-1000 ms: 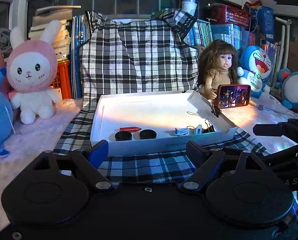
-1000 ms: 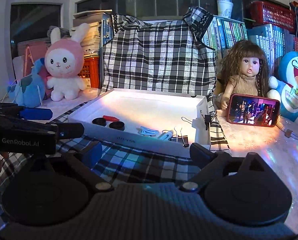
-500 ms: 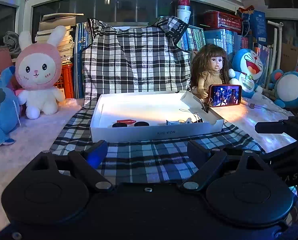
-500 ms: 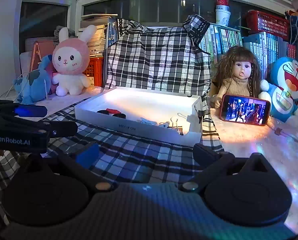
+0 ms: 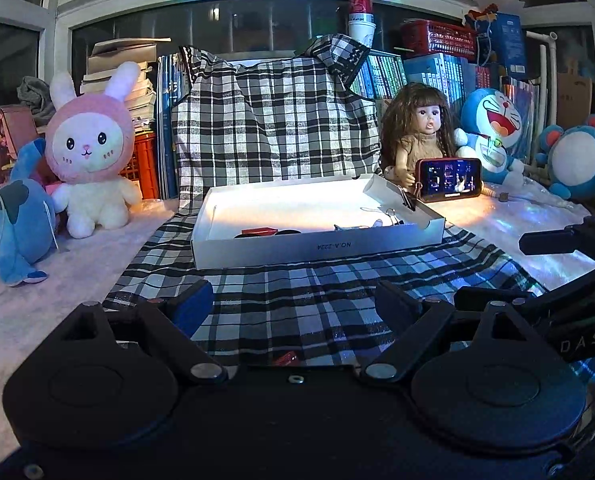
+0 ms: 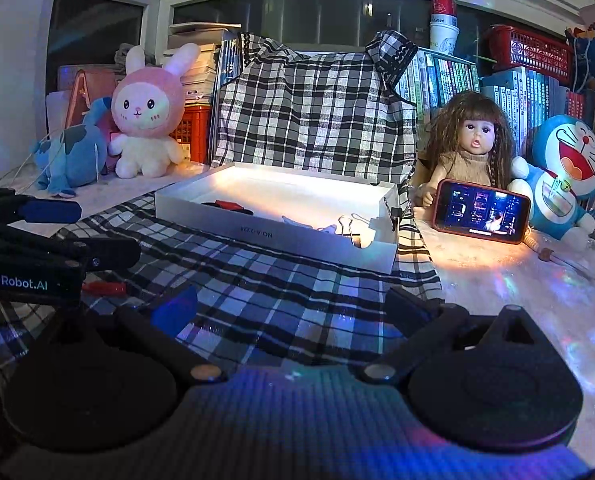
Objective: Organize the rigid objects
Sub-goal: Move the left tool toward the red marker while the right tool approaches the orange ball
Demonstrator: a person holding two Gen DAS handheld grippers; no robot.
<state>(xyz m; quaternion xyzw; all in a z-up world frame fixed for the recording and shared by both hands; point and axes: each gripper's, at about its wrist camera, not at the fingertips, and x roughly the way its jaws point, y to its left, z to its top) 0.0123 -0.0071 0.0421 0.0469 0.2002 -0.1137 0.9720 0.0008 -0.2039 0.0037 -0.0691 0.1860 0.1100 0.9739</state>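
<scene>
Nearest to me, the left gripper (image 5: 293, 304) stood with its jaws wide apart and nothing between them, matte black plastic arms ending in a blue pad on one finger and a dark one on the other. The right gripper (image 6: 297, 308) was just as wide and equally empty, its ribbed housing catching a bluish sheen. Both hung low over a plaid cloth (image 5: 297, 300), a soft woven check in black, white and grey, lying a little rumpled over the table. A small red object (image 6: 104, 288) lay on that cloth close under the left gripper; I could not tell what it was.

Further on, the shallow white box (image 5: 317, 246) sat on the cloth, a flat rectangular cardboard tray with low walls and a brightly lit floor. Inside, toward its near wall, I made out a red piece (image 5: 259, 231) beside dark round shapes, pale hair clips (image 6: 297, 222) and a black binder clip (image 6: 349, 226) with wire handles, another clip pinched on the box's right wall.

Beyond the cloth the table surface (image 6: 497, 280) looked pale and glossy, throwing coloured glints. A phone (image 6: 482, 211) in a red case leaned lit against a long-haired doll (image 6: 468, 148). Plush toys flanked everything: a fuzzy pink-hooded rabbit (image 5: 91, 152), a blue one (image 5: 13, 224) on the left, and a round blue cat (image 6: 565, 176) on the right. Behind them, more plaid hung over stacked books (image 6: 441, 80), red plastic crates and dark window panes (image 5: 257, 28).
</scene>
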